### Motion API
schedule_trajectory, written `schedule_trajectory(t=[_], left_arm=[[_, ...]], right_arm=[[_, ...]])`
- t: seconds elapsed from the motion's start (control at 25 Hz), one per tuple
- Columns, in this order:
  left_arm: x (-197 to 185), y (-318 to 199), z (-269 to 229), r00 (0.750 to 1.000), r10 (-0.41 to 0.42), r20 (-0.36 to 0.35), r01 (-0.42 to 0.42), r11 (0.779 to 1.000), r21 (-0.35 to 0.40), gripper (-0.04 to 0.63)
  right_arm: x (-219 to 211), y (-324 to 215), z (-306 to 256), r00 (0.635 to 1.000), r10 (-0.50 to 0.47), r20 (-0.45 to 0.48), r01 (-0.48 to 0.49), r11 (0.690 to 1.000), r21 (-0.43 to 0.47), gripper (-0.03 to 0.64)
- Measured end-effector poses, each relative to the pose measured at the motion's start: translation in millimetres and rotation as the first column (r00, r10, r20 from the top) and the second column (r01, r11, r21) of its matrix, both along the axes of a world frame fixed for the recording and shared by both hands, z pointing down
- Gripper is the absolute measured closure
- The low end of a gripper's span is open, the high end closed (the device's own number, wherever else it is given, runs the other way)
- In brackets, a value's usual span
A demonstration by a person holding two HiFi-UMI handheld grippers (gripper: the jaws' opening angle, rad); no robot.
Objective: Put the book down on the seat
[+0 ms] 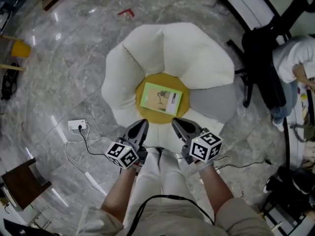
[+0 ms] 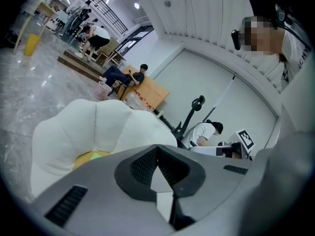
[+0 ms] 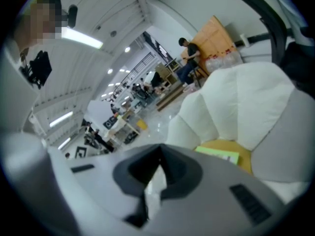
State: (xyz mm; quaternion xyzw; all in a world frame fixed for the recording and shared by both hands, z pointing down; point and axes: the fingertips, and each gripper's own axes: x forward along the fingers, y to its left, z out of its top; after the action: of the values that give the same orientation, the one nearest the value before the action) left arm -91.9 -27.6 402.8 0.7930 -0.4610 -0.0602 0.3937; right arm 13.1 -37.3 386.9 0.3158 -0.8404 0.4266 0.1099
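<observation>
Book flat on seat.
Right gripper closed, left gripper apparently closed; both empty, clear of book.

No text or number legible. Book cover print too small to read. Left marker cube and right marker cube: black-and-white square codes only

I count two tools: my left hand-held gripper and my right hand-held gripper, one marker cube each, left cube, right cube. One book. One seat: one yellow centre, one grey petal, other petals white. On the floor: one white power strip, one yellow container. One black office chair, one person beside it.
</observation>
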Motion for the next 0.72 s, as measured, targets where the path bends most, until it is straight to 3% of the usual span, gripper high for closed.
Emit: schedule_trajectory(t=[0.72], left_arm=[[8, 4, -125, 0.999, 0.052, -0.005, -0.051, 0.991, 0.123, 0.572]], right_arm=[[-18, 17, -119, 0.997, -0.057, 0.044, 0.054, 0.996, 0.068, 0.601]])
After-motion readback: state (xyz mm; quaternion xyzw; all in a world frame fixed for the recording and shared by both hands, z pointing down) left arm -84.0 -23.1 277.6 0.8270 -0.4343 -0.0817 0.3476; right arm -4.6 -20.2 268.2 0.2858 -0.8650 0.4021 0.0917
